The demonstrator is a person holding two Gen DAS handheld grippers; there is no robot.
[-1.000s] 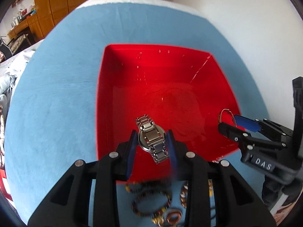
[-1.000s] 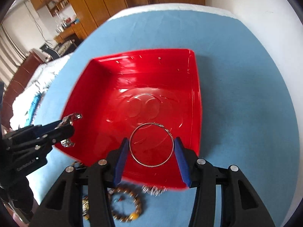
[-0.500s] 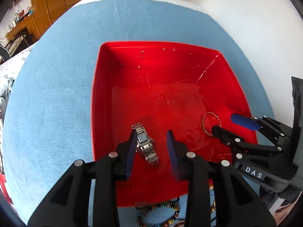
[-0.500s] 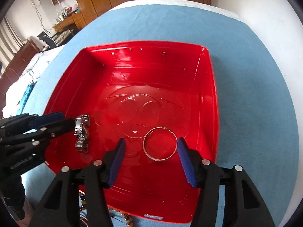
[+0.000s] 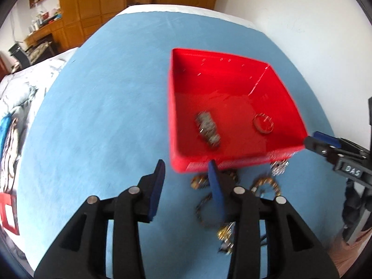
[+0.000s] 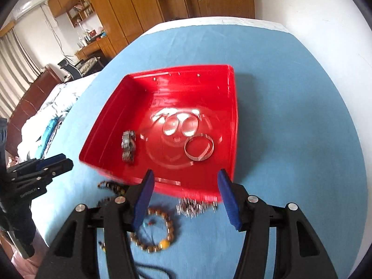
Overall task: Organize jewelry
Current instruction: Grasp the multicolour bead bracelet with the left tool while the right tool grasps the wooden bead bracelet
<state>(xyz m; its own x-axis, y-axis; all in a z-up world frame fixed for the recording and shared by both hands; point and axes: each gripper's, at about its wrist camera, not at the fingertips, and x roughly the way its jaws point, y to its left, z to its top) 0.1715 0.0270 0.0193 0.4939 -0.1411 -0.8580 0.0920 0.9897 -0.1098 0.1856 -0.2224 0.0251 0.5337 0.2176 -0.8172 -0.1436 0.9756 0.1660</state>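
Observation:
A red bin [image 5: 179, 116] [image 6: 232, 121] sits on the blue cloth. A silver watch [image 5: 208, 130] [image 6: 128, 146] and a silver bangle [image 5: 263, 124] [image 6: 198, 147] lie on its floor. My left gripper [image 5: 186, 176] is open and empty, in front of the bin's near left corner. My right gripper [image 6: 184, 181] is open and empty, at the bin's near wall. A wooden bead bracelet [image 6: 155, 231] and a silver spiky piece [image 6: 194, 205] lie on the cloth below the right gripper. Several bead bracelets [image 5: 265, 184] lie in front of the bin.
The blue cloth [image 5: 93, 116] covers a round table. A white wall [image 6: 313, 11] stands at the right. A bed with clothes [image 5: 14, 107] lies at the left, wooden cabinets [image 6: 139, 11] behind. The left gripper also shows in the right wrist view [image 6: 46, 165].
Both grippers let go of the watch and the bangle, which now lie in the bin. Both grippers have pulled back and up from the bin with jaws open.

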